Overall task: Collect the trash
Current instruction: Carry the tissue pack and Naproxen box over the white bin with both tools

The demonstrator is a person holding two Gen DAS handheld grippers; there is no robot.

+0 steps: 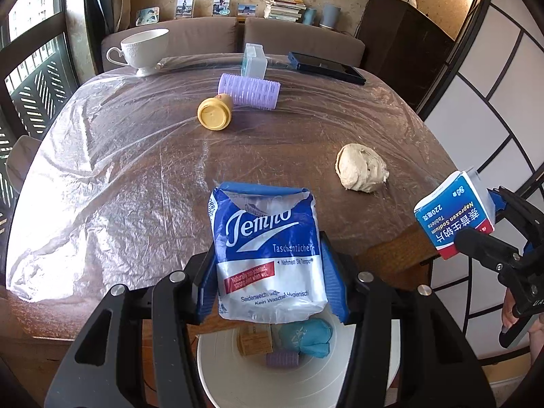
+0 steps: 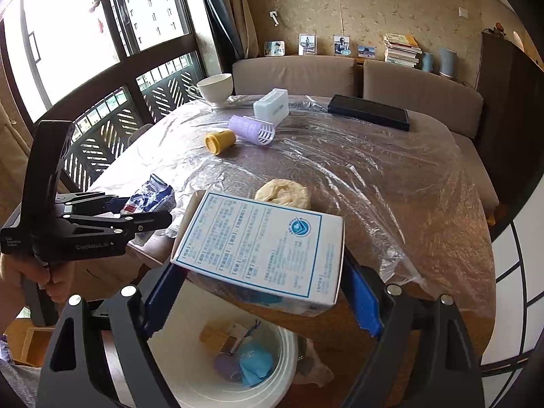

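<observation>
Left tongs (image 1: pixel 270 272) clamp a tissue pack (image 1: pixel 267 255) above the bin (image 1: pixel 217 374) beside the bench (image 1: pixel 136 156). Right tongs (image 2: pixel 261 292) clamp a pill box (image 2: pixel 261 248), also above the bin. The limp pack may catch on a pad when released; the box, near the rim, could miss.

- The tissue pack (image 1: pixel 268 255) hides much of the white bin (image 1: pixel 217 374).
- The medicine box (image 2: pixel 261 248) covers the dough's (image 2: pixel 284 194) near side.
- Box print too small to read.
</observation>
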